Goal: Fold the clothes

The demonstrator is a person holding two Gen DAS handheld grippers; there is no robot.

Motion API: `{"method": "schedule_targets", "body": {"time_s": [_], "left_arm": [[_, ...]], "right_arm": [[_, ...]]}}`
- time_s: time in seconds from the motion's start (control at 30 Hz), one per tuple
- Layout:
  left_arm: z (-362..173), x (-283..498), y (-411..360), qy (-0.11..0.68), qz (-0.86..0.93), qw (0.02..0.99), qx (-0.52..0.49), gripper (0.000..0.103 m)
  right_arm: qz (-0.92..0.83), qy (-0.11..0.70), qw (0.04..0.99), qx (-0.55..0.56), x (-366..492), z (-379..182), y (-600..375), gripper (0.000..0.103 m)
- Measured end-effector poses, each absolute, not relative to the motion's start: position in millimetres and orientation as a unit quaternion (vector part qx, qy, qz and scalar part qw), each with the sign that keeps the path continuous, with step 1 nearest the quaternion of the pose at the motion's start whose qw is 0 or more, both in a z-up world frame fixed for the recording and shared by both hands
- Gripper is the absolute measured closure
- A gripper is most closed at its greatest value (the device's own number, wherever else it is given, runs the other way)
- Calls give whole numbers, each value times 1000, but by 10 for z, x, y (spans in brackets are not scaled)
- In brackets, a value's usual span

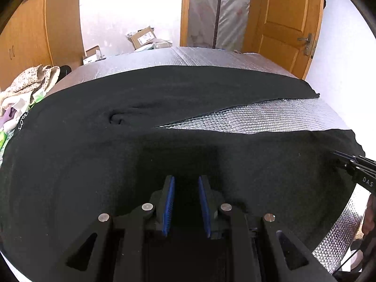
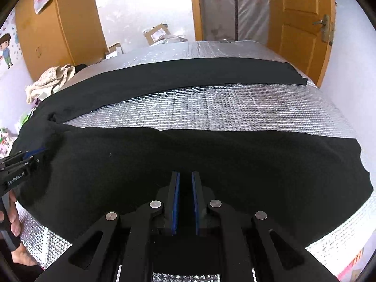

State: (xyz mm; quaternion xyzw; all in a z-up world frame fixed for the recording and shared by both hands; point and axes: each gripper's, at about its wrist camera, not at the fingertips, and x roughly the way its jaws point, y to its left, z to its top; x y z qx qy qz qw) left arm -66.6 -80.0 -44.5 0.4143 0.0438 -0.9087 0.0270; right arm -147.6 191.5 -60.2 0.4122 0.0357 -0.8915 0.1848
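The desk (image 2: 211, 108), covered in silver quilted foil, fills the centre of both views. Black trousers (image 2: 211, 159) lie across it, one leg along the upper centre, the other across the lower centre. A pile of light clothes (image 1: 30, 87) sits at the left edge. The left hand-held gripper (image 1: 186, 181) is spread over the fabric. The right hand-held gripper (image 2: 185, 176) shows a narrow gap; whether it pinches the fabric cannot be told.
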Motion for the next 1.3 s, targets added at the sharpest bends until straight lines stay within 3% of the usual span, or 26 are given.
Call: {"method": "schedule_targets", "body": {"time_s": [0.97,1.2,1.3], "left_arm": [[-390,-632,-683,31,-908,46,416,80],[-248,-508,-35,10,-913,-71,401,80],[-304,-457,264,-17,-905,-128,406,80]], "right_arm": [[-916,17,108,387,-1463,-568,3126,93],[-924,-69,-22,374,-1568,-545,4042,92],[-925,-68,-33,371,-1577,-559,4145,92]]}}
